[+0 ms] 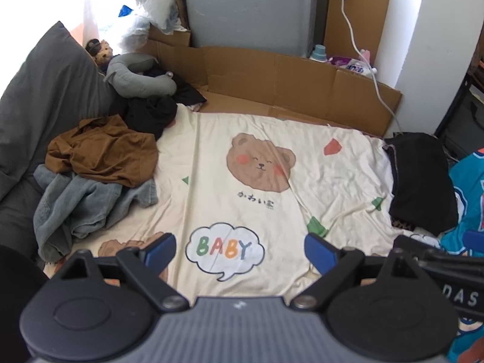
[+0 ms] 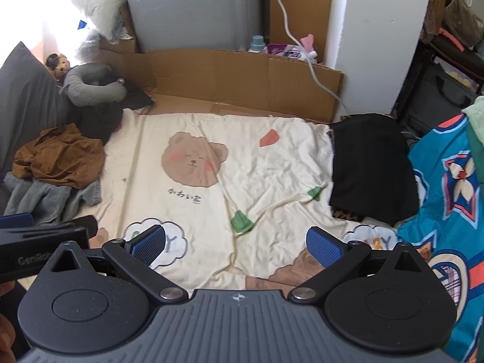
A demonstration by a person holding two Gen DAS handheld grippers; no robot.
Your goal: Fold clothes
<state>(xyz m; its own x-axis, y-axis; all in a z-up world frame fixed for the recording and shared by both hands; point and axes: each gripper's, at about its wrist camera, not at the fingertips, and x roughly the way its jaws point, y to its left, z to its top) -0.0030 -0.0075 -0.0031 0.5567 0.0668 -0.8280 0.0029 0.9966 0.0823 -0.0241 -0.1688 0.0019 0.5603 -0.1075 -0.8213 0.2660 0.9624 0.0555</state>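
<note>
Both wrist cameras sit behind own claw, looking forward and down across bed toward cardboard at far wall. Left claw point(image 1: 240, 249) frames cream bear sheet point(image 1: 242, 187) from above at close range; clothes pile point(image 1: 96, 169) prominent at left. Right claw point(image 2: 237, 242) views from further right, teal blanket point(image 2: 447, 187) filling right edge. Shared: bear print, cardboard point(image 2: 242, 78), folded black garment point(image 2: 369, 166), grey pillar. Each view catches other claw's edge.

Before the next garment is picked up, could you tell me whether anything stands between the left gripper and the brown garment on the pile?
Nothing visible does. The left gripper hangs open above the cream sheet, and only bare sheet lies toward the brown garment, which sits on top of the denim.
</note>
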